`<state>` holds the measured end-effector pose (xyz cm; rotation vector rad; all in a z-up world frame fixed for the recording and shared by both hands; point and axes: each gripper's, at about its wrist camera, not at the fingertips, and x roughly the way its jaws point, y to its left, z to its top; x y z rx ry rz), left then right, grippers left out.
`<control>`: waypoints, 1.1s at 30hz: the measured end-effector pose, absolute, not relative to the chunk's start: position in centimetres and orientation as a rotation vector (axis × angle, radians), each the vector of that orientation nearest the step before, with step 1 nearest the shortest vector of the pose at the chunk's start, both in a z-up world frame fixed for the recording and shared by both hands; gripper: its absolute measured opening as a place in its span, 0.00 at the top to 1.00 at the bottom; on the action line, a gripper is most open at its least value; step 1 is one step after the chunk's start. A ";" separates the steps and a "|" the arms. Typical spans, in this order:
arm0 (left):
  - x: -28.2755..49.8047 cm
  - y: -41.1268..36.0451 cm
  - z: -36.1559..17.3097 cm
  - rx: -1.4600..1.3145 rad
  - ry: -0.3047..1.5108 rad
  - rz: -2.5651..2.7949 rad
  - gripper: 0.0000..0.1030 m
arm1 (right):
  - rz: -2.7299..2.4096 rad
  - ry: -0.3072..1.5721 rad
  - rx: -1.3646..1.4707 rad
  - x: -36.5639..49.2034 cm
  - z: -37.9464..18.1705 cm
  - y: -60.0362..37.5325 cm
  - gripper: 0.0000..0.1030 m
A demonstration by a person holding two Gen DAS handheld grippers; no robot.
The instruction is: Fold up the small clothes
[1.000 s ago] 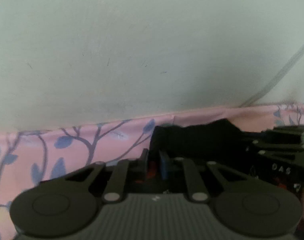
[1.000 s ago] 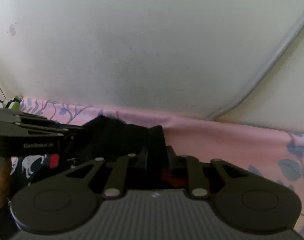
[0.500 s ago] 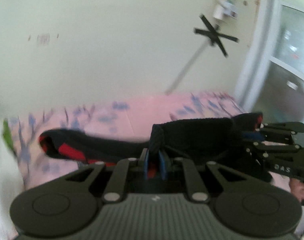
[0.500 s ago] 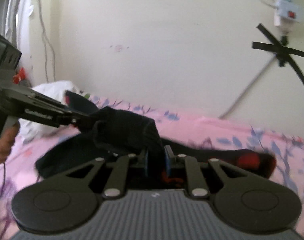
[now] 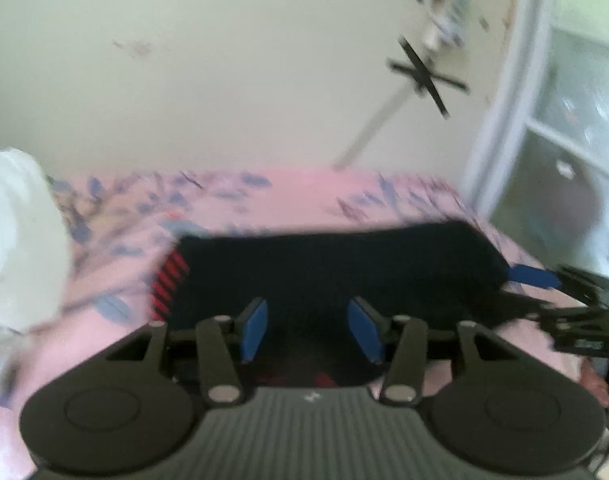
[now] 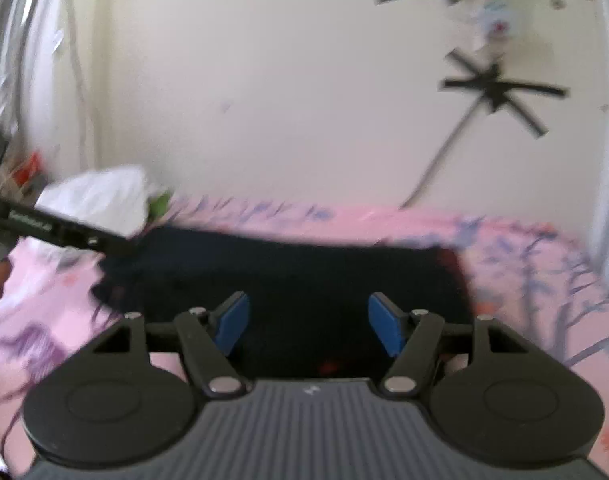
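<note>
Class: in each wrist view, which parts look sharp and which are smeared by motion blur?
Left wrist view: left gripper fairly crisp; dark garment, pink sheet and wall tape smeared. Right wrist view: right gripper sharp; sheet pattern and white bundle blurred.

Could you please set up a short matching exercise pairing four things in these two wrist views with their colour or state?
Things:
1. left gripper
2. sock
3. bedsheet
4. cloth heap

Colour or state:
A. white, bunched near the wall
B. pink with a bluish branch-and-leaf print
C. open, blue-padded fingers spread apart
D. black with a red striped end, lying flat

Pairs: 1-C, 2-D, 3-B, 4-A
</note>
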<state>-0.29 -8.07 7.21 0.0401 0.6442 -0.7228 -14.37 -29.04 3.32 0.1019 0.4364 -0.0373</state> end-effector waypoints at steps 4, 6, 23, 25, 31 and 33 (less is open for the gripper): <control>4.3 -7.9 6.4 -0.068 0.714 -0.671 0.63 | -0.109 0.420 0.229 -12.6 4.2 -31.6 0.46; 6.6 -9.1 5.0 -0.059 0.769 -0.644 0.78 | -0.065 0.449 0.305 -11.0 3.6 -32.5 0.47; 7.6 -12.2 2.8 0.089 0.731 -0.540 0.61 | 0.028 0.589 0.386 -8.4 -1.0 -33.5 0.40; 6.2 -11.2 3.6 -0.002 0.720 -0.578 0.60 | 0.030 0.532 0.516 -11.6 -0.9 -35.6 0.41; 4.5 -13.4 4.3 -0.103 0.759 -0.783 0.66 | -0.115 0.345 0.971 -19.0 -2.5 -43.1 0.39; 4.5 -14.9 3.6 -0.094 0.792 -0.821 0.75 | -0.153 0.364 1.055 -19.2 -3.4 -44.4 0.39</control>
